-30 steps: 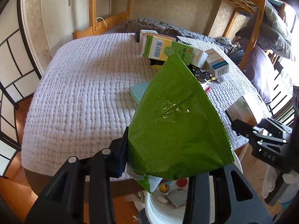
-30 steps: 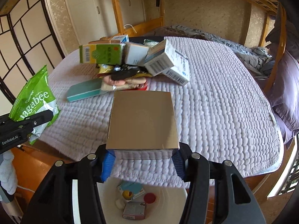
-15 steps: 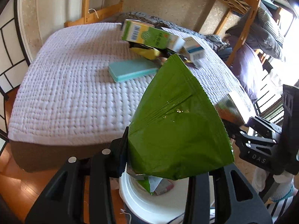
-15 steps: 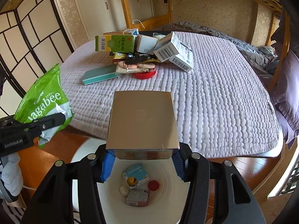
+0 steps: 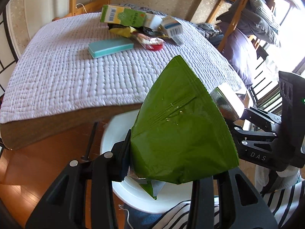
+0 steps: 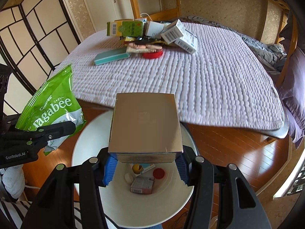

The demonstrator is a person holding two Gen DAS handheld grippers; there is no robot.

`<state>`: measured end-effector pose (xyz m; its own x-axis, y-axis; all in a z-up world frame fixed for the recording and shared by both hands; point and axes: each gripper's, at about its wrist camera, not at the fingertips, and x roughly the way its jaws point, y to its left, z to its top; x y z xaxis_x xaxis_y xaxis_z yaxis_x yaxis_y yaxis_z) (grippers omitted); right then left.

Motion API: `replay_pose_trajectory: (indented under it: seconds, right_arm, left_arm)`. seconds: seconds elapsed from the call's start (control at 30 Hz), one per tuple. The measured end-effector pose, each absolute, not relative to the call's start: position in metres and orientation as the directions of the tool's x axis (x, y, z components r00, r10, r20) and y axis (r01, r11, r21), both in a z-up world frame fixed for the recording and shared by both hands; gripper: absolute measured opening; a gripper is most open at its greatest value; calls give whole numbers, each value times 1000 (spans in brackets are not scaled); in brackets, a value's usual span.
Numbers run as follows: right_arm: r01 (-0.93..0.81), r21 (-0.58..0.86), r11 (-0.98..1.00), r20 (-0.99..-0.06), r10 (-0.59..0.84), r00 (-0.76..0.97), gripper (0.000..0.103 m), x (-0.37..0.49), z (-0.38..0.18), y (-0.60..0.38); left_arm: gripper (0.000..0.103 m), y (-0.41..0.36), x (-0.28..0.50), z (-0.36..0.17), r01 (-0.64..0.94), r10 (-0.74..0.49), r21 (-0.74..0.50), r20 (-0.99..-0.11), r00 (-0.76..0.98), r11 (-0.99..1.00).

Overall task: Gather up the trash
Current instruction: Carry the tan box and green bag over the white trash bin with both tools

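Observation:
My left gripper (image 5: 165, 164) is shut on a green snack bag (image 5: 181, 124), held above the white bin (image 5: 114, 131) on the floor. The bag also shows in the right wrist view (image 6: 51, 103), left of the bin. My right gripper (image 6: 145, 168) is shut on a shiny gold-brown box (image 6: 145, 126), held directly over the white bin (image 6: 85, 139). The bin holds a small box (image 6: 142, 185), a red cap (image 6: 159, 173) and other scraps. The box also shows in the left wrist view (image 5: 226, 103).
A bed with a quilted white cover (image 6: 209, 76) stands behind the bin. A pile of trash lies on it: a green carton (image 6: 124, 28), white boxes (image 6: 179, 36), a teal box (image 6: 111, 57), a red lid (image 6: 153, 54). Wooden floor (image 6: 228, 152) surrounds the bin.
Both grippers have pulled back from the bed with their loads and now hang over the white bin, which shows more fully. Both grips are unchanged.

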<state>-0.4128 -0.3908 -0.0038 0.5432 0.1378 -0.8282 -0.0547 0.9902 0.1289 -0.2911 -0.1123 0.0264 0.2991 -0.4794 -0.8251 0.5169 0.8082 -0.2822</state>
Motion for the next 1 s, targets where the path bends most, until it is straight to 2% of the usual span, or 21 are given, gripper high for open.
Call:
replay_pose_trajectory:
  seconds: [0.47, 1.0]
  right_arm:
    - [-74, 112, 991, -866, 134, 481, 52, -440, -24, -387]
    - [-60, 81, 995, -895, 99, 436, 52, -432, -45, -388]
  left_arm:
    - [41, -127, -315, -6, 541, -409, -229, -881, 239, 809]
    - [41, -124, -315, -31, 524, -336, -182, -917, 216, 832]
